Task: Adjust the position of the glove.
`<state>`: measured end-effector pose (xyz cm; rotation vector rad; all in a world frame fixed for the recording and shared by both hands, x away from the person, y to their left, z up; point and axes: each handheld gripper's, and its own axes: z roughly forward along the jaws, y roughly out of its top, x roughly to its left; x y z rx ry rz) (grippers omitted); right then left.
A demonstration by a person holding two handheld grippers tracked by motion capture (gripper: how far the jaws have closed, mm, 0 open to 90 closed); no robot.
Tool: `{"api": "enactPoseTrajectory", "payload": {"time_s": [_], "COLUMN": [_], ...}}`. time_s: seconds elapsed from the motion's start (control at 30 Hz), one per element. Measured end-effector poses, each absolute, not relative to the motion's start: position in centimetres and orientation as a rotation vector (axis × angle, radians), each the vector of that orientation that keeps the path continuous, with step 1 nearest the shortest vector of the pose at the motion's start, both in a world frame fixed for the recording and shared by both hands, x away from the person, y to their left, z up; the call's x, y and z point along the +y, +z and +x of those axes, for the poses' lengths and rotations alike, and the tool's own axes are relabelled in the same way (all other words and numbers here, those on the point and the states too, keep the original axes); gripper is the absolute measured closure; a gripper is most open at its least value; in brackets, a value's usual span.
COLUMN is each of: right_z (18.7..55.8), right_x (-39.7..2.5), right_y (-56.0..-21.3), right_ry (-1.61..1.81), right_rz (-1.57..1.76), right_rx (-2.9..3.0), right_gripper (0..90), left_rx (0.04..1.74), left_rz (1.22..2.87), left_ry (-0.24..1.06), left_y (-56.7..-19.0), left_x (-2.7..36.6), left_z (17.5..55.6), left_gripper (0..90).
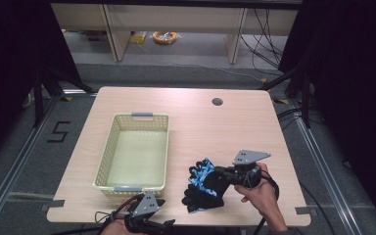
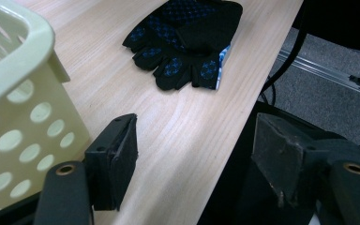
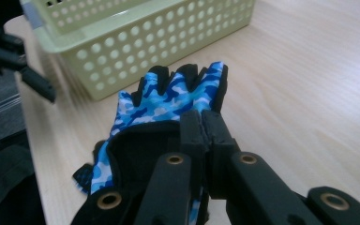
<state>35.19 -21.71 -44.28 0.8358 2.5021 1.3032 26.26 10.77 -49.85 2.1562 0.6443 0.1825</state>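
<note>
Wood desk (image 1: pixel 186 105), dark room w/ cables behind. Yellow basket (image 1: pixel 105 161) sits centre-left of frame; gloves (image 1: pixel 203 183) lie lower centre, just right of it. Right gripper (image 3: pixel 201 124) is clamped on the blue-camo glove's cuff; left gripper (image 2: pixel 192 145) gapes wide, holding nothing, at bottom edge. Prob. next: lift glove clear before swinging over basket rim, so the other glove doesn't drag along.

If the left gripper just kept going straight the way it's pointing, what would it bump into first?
Probably the black glove: the left gripper, jaws open, looks along bare table toward it. The basket stands off to one side.
</note>
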Motion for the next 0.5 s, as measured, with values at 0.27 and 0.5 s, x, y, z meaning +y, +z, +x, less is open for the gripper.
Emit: {"api": "enactPoseTrajectory", "payload": {"time_s": [0.27, 0.5], "right_z": [34.5, 33.5], "right_x": [-21.5, -21.1], "right_y": [-45.2, -45.3], "right_ry": [1.311, 1.343], "right_rz": [0.772, 0.739], "right_rx": [2.587, 2.622], "right_gripper": [88.9, 88.9], "left_rx": [0.601, 0.570], "left_rz": [2.156, 2.142], "left_ry": [0.207, 0.237], "left_y": [-49.8, -49.1], "left_x": [9.5, 7.6], "left_z": [26.8, 27.6], "left_gripper": [33.1, 37.9]}}
